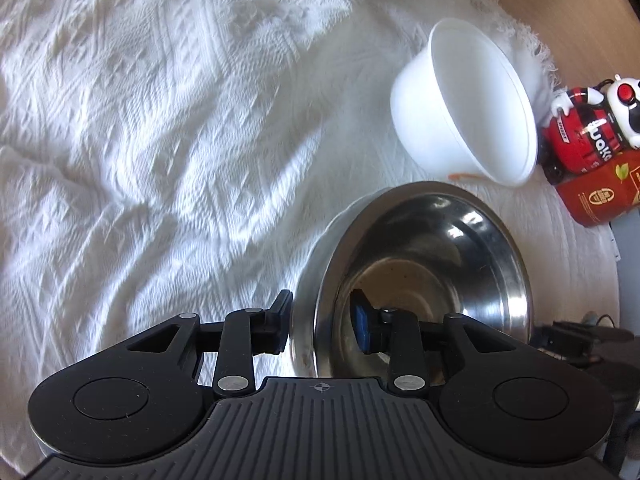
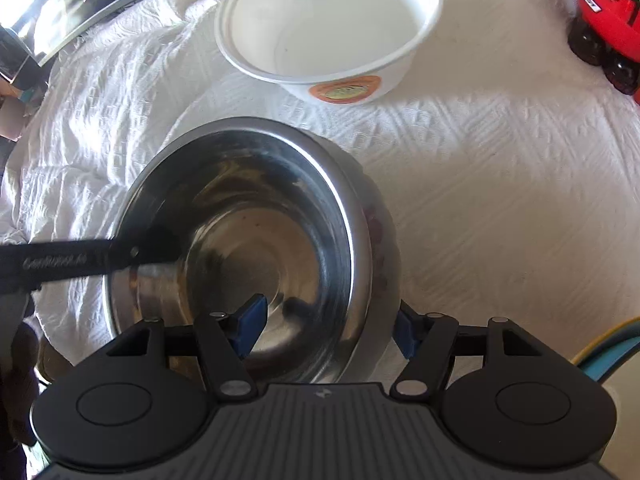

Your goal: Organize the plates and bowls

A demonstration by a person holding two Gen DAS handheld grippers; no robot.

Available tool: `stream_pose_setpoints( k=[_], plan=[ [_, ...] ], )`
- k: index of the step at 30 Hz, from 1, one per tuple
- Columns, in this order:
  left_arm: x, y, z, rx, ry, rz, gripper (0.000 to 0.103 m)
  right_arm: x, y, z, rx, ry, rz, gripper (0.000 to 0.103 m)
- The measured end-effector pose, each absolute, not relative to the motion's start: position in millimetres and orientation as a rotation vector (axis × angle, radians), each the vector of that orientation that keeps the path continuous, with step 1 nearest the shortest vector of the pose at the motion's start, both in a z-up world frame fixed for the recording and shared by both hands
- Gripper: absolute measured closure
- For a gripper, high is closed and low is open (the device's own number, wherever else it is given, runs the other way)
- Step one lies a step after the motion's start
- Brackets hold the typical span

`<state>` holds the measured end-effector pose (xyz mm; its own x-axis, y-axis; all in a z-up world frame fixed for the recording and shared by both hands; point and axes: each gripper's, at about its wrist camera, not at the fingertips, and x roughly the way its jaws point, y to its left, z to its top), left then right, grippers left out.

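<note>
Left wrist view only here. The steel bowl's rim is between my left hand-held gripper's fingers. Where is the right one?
Observer: The right hand-held gripper straddles the steel bowl rim too, one finger inside and one outside. The inner pad is clear of the wall.
Operator: What is the white edge under the steel bowl?
Observer: It is a second bowl with a reddish pattern on its side, and the steel one is nested in it.
Operator: And the orange sliver on the white bowl?
Observer: That is an oval orange label on the side of the white bowl.
</note>
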<state>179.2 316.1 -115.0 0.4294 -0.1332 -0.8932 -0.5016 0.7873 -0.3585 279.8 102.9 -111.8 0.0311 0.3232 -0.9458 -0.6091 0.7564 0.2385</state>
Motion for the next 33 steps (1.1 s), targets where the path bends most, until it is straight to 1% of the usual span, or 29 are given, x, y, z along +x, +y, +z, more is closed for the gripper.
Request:
stream_pose_setpoints(
  k=[5, 10, 14, 17, 20, 23, 25, 29, 33],
  plan=[
    [176, 314, -111, -0.635, 1.11, 0.259, 0.071, 275, 106, -113, -0.28, 1.331, 0.73, 0.036],
    [166, 304, -78, -0.543, 1.021, 0.308, 0.071, 275, 93, -105, -0.234, 1.282, 0.722, 0.037],
    [166, 293, -45, -0.506, 0.912, 0.317, 0.071, 272, 71, -80, -0.221, 1.17, 0.689, 0.037],
    [180, 273, -31, -0.519, 0.877, 0.224, 0.071, 270, 47, -57, -0.2, 1.074, 0.662, 0.037],
    [197, 240, -25, -0.491, 0.891, 0.111, 0.071, 267, 20, -33, -0.191, 0.956, 0.604, 0.037],
    [213, 199, -29, -0.466, 0.934, -0.005, 0.071, 263, -9, -14, -0.181, 0.816, 0.514, 0.033],
    [222, 171, -33, -0.446, 0.967, -0.067, 0.071, 261, -31, -7, -0.165, 0.754, 0.451, 0.029],
    [239, 126, -38, -0.402, 1.013, -0.182, 0.071, 269, -72, -5, -0.15, 0.813, 0.413, 0.029],
    [251, 101, -42, -0.361, 1.042, -0.247, 0.071, 269, -108, -13, -0.122, 0.858, 0.357, 0.029]
  ],
)
